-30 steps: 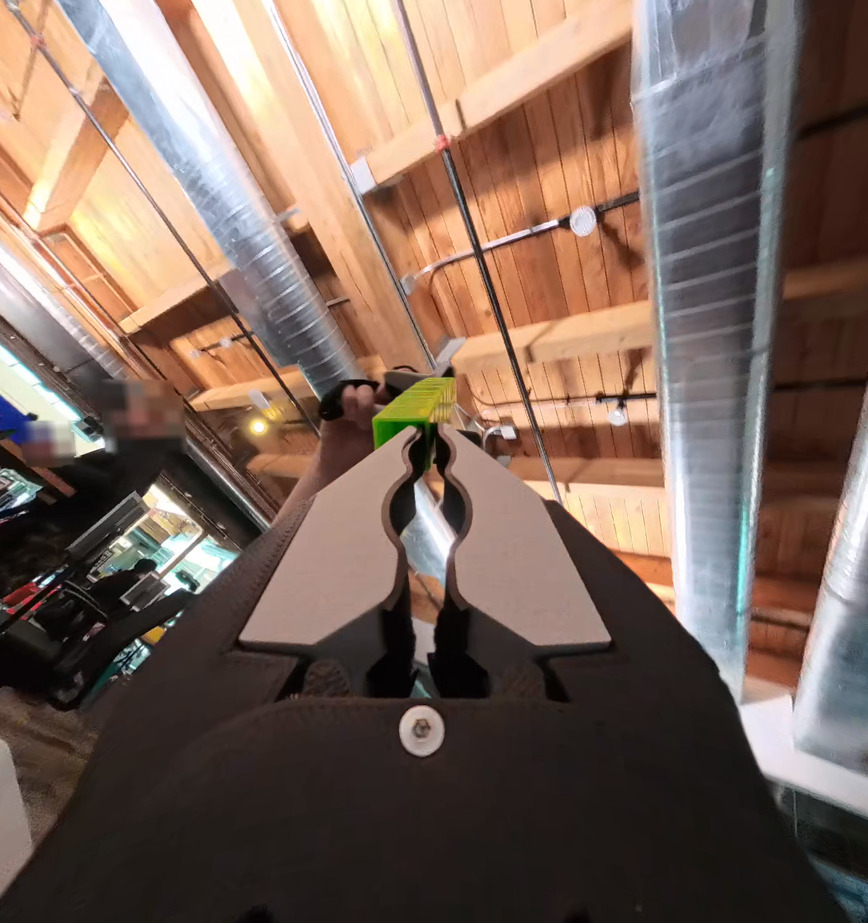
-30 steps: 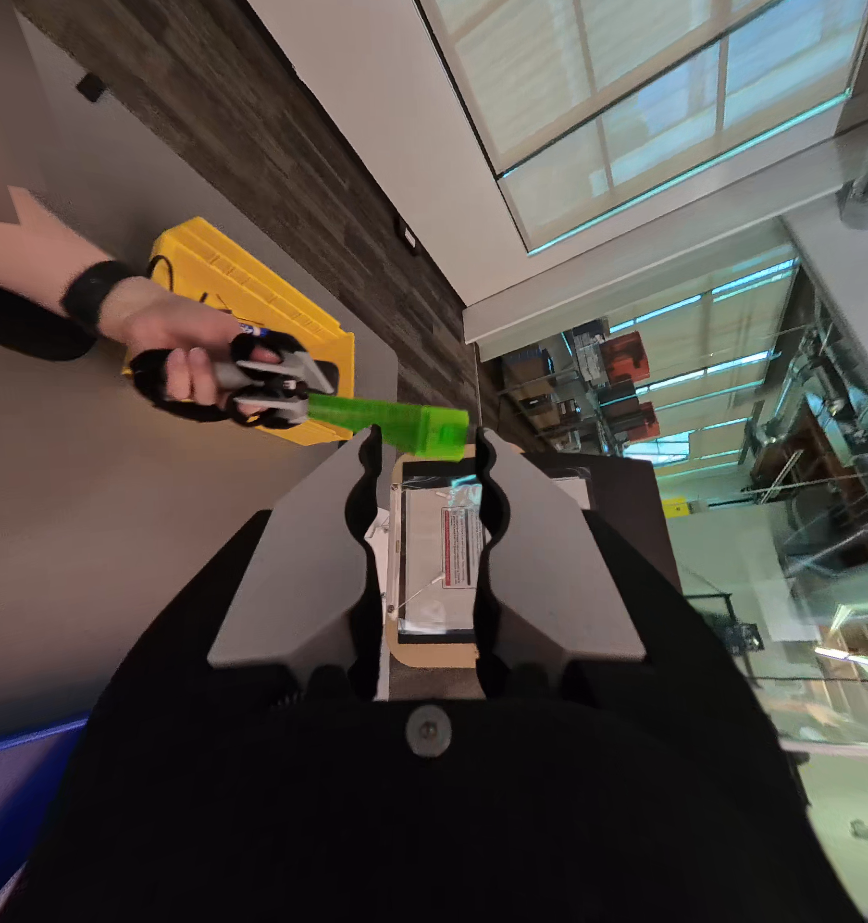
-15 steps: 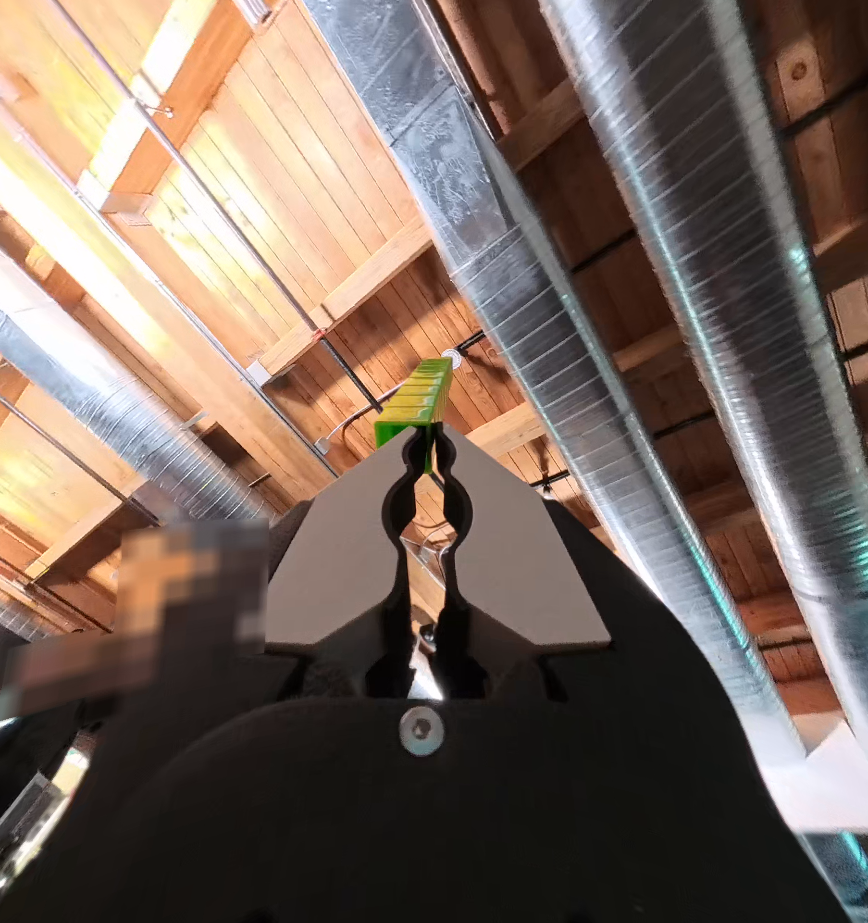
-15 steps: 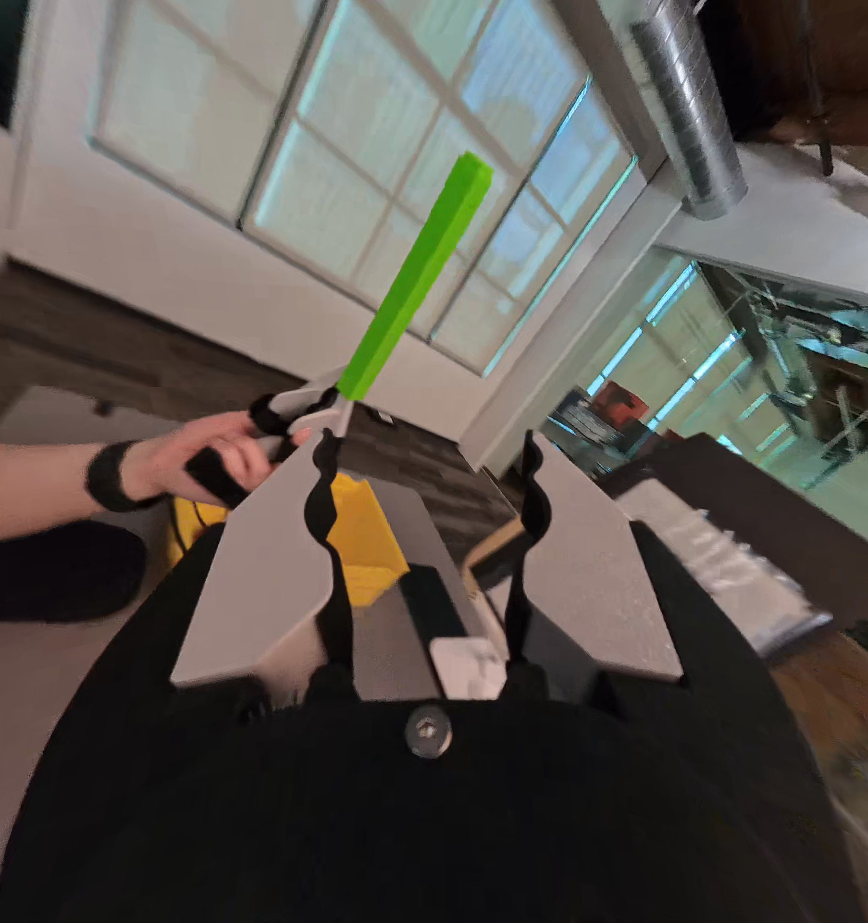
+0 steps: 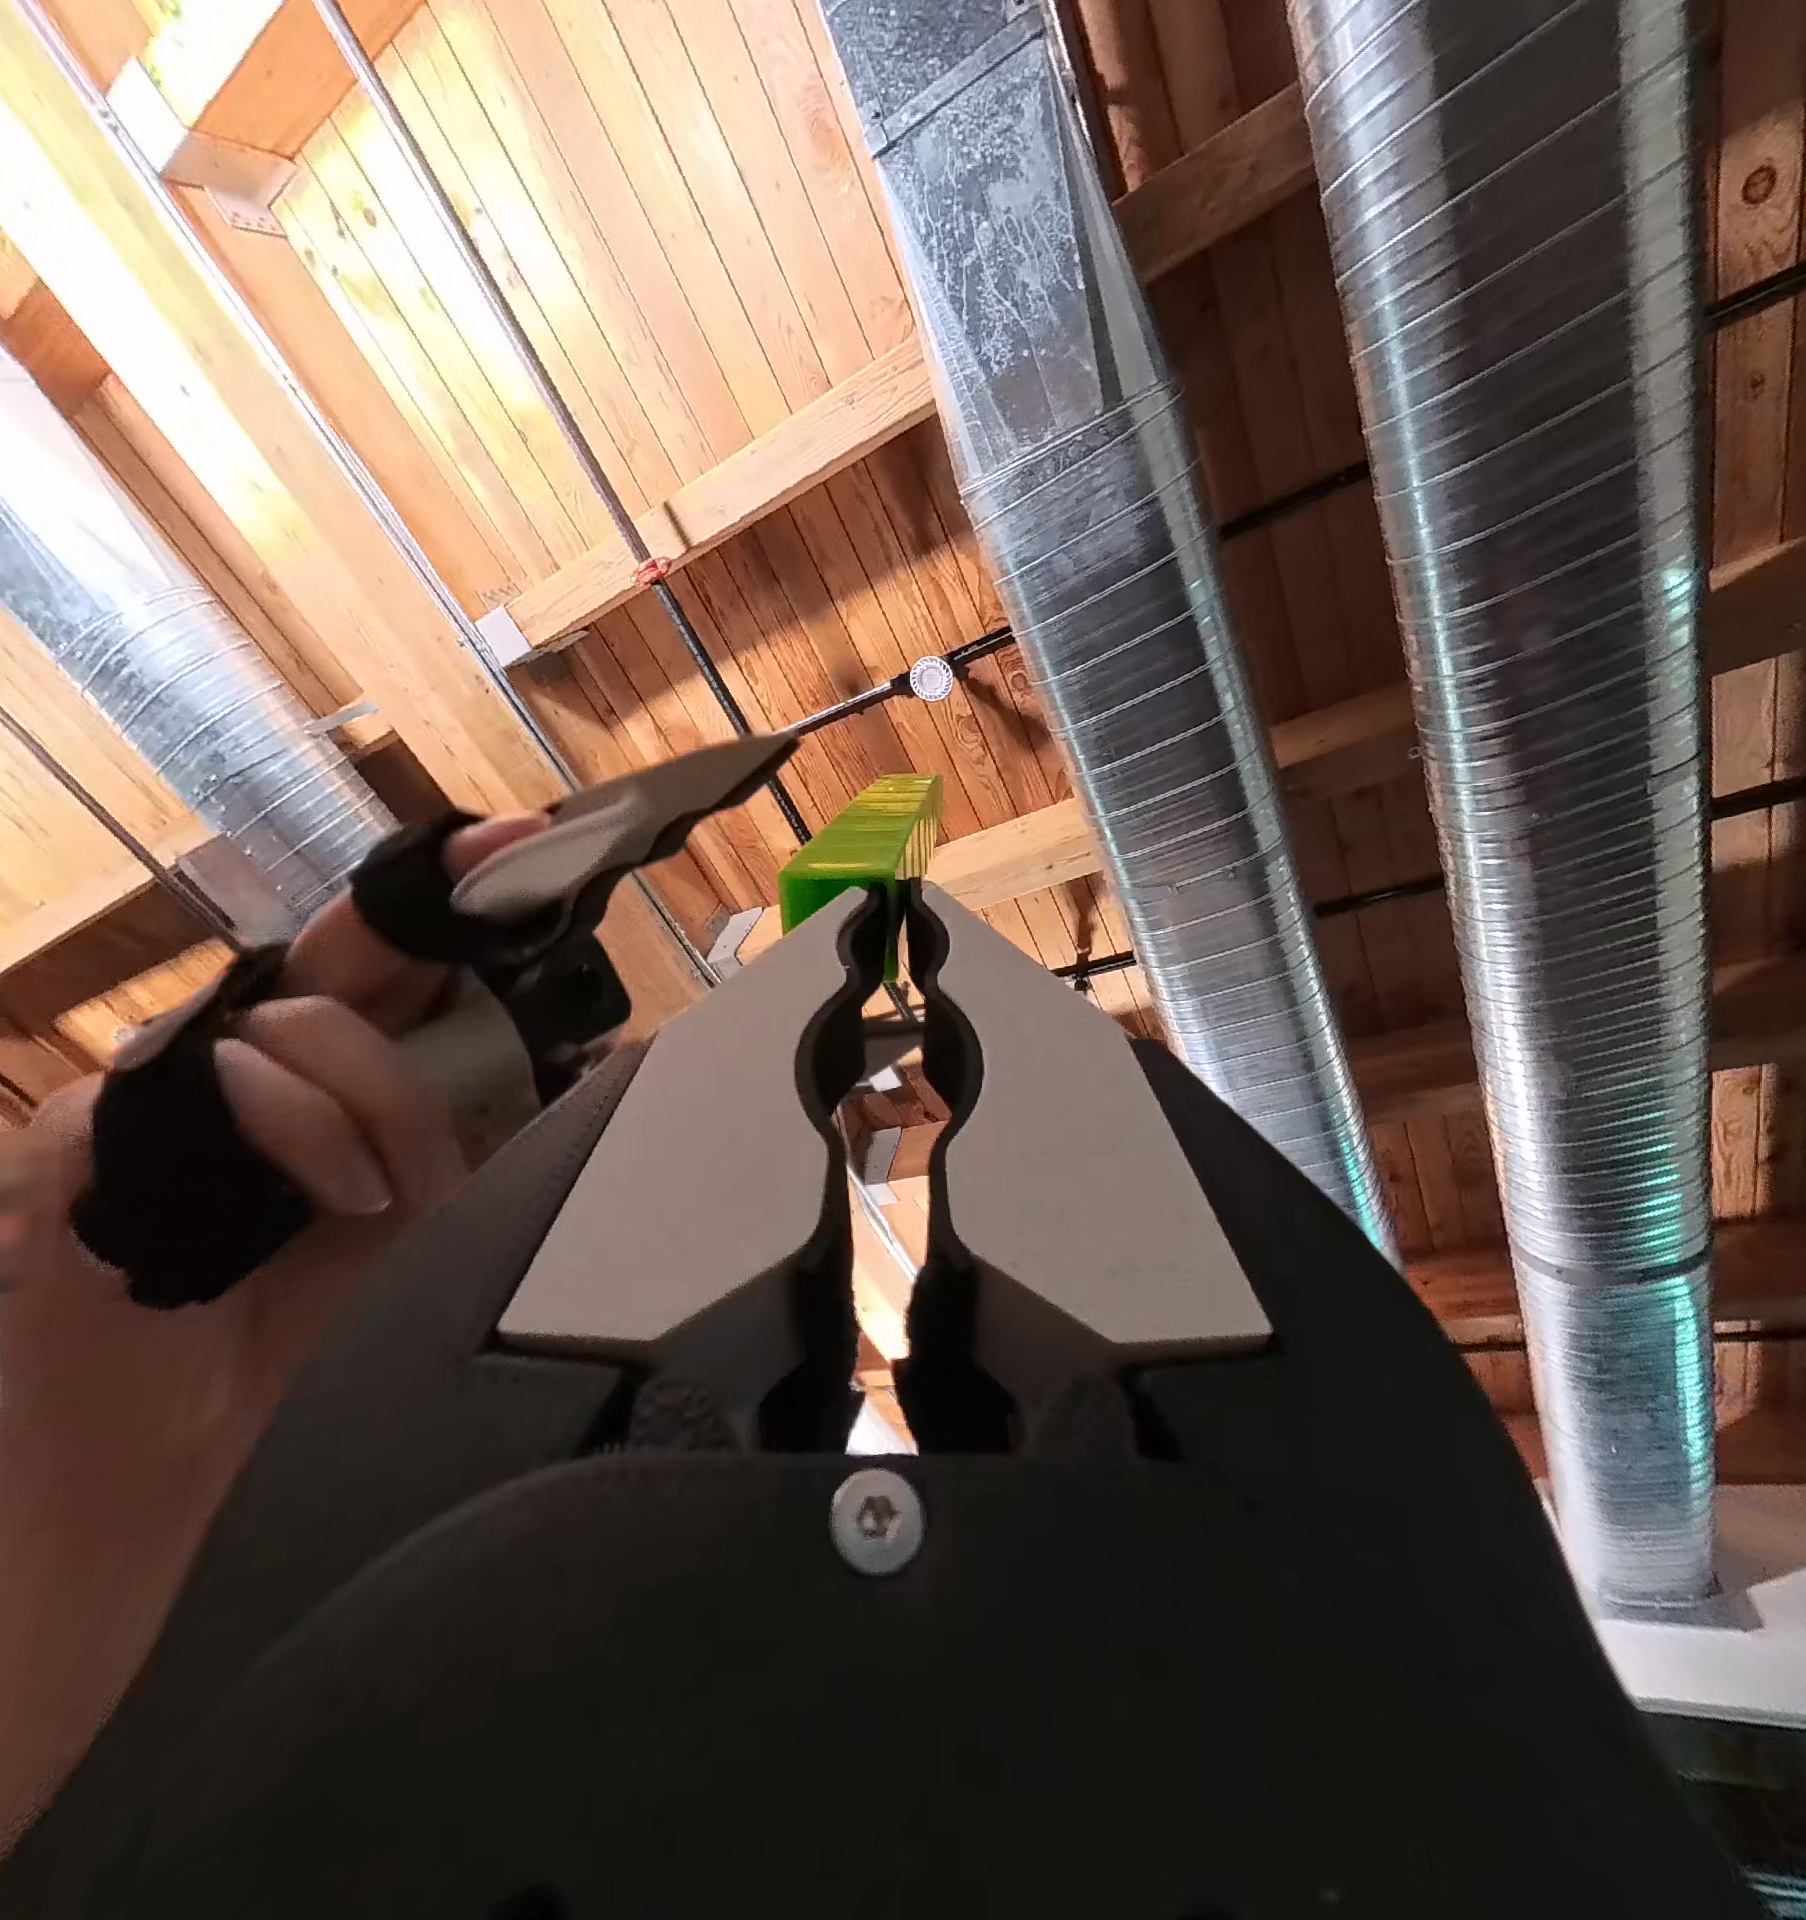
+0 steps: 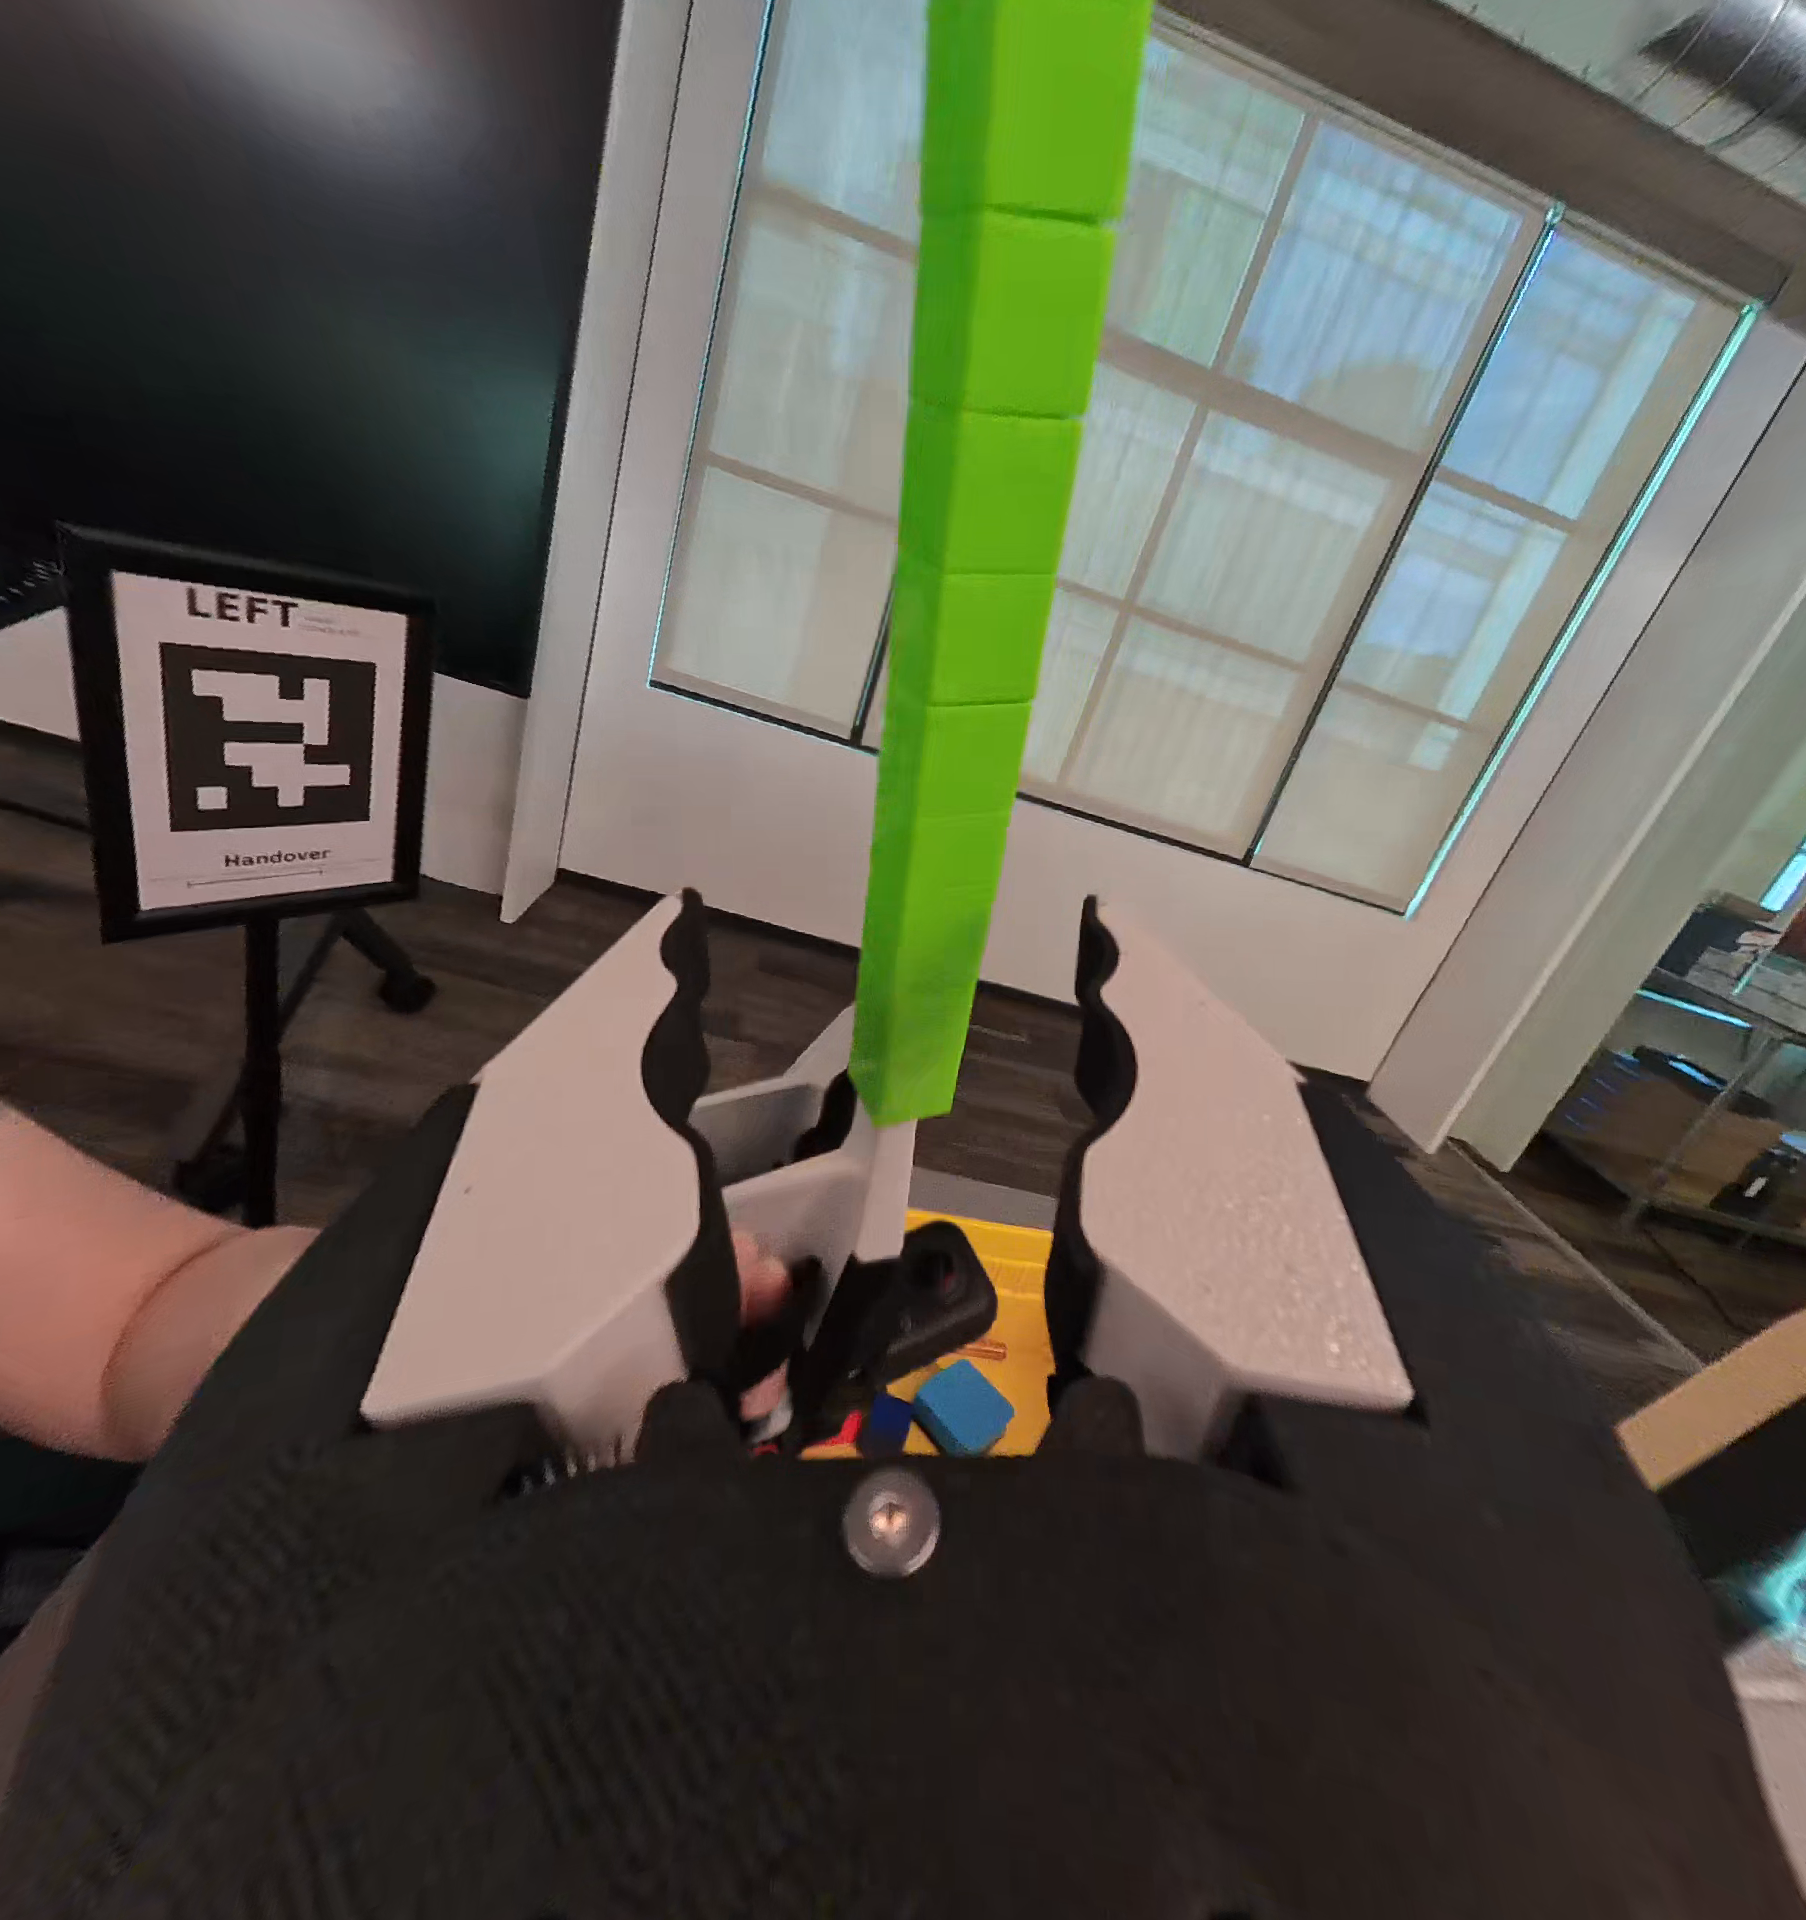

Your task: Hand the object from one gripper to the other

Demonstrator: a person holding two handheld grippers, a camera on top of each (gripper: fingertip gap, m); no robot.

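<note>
A long bright green bar (image 6: pixel 992 520) made of joined cube segments stands upright. My left gripper (image 5: pixel 883 899) is shut on its lower end and points up at the ceiling; the bar (image 5: pixel 863 847) shows foreshortened past its fingertips. My right gripper (image 6: pixel 886 914) is open, with its fingers on either side of the bar's lower part, not touching it. The left gripper (image 6: pixel 868 1117) shows just below, clamped on the bar. In the left wrist view the right gripper (image 5: pixel 618 821) and the hand holding it are close at the left.
A yellow bin (image 6: pixel 1018 1273) with blue blocks (image 6: pixel 966 1408) sits below the grippers. A framed marker sign on a stand (image 6: pixel 255 727) is at the left, large windows (image 6: pixel 1242 499) behind. A forearm (image 6: pixel 99 1299) crosses the left. Metal ducts (image 5: pixel 1501 623) run overhead. The tips of both grippers are at nearly the same place.
My right gripper has swung in and brought its open fingers around the lower part of the bar. My left gripper has kept the bar clamped and upright.
</note>
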